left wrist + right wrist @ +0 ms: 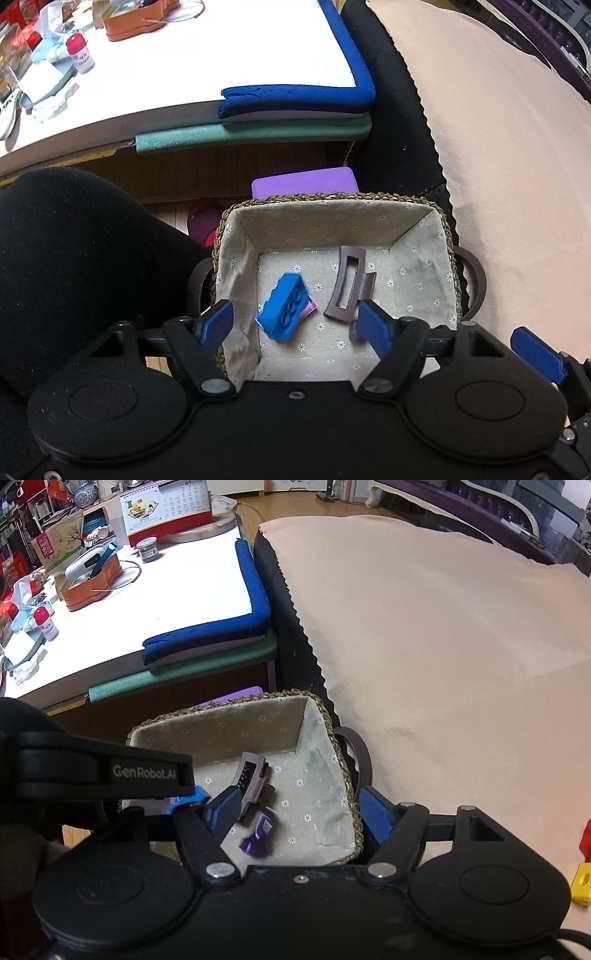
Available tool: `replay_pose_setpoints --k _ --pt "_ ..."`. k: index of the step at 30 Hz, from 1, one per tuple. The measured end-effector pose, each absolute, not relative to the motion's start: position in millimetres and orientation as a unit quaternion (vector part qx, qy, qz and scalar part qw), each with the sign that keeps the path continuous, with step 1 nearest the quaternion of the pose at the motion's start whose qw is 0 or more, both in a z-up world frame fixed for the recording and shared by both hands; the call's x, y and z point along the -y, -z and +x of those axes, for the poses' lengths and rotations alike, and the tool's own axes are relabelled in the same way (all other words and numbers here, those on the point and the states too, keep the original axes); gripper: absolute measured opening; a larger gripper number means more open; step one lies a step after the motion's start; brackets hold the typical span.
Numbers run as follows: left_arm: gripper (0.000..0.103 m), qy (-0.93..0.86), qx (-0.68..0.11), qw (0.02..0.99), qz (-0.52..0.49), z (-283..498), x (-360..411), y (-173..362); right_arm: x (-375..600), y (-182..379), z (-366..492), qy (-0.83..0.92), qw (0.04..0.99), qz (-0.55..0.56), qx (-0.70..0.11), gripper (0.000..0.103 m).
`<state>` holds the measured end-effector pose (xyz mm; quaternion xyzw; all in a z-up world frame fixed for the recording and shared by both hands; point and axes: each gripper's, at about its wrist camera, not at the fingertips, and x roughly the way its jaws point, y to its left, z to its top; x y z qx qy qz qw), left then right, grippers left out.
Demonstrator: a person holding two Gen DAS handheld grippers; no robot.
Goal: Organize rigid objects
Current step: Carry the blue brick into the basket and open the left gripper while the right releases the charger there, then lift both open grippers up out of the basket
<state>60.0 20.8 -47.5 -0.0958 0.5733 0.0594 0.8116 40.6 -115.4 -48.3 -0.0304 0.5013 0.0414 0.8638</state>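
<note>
A woven basket (332,197) (221,705) with flowered cloth lining holds a blue brick (284,312) (197,795) and a brown hair claw clip (347,284) (251,779). A small purple piece (258,836) lies blurred on the basket floor, and its edge (353,332) peeks out beside a finger in the left wrist view. My left gripper (295,326) hovers open over the basket, nothing between its fingers. My right gripper (299,816) is open too, straddling the basket's right wall above the purple piece. The left gripper's black body (110,771) hides the basket's left side.
A peach cloth (443,664) covers the surface to the right; a red block (585,834) and a yellow block (581,884) lie at its edge. A white table (221,55) with blue and green foam edging stands behind. A person's black-clad leg (74,258) is at left.
</note>
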Motion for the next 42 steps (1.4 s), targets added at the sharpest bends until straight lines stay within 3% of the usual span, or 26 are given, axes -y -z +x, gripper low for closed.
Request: replay_pose_setpoints --k 16,25,39,42 --pt "0.074 -0.038 -0.56 0.826 -0.058 48 -8 42 135 56 18 -0.023 0.864 -0.006 -0.504 0.102" --pt "0.075 -0.032 -0.542 0.84 -0.019 40 5 37 143 63 3 -0.009 0.853 0.001 -0.521 0.102" --pt "0.077 0.027 -0.517 0.856 0.006 18 31 35 213 39 -43 0.055 0.884 0.051 -0.461 0.102" --pt "0.087 0.047 -0.509 0.859 0.017 11 42 35 240 26 -55 0.08 0.893 0.069 -0.437 0.102"
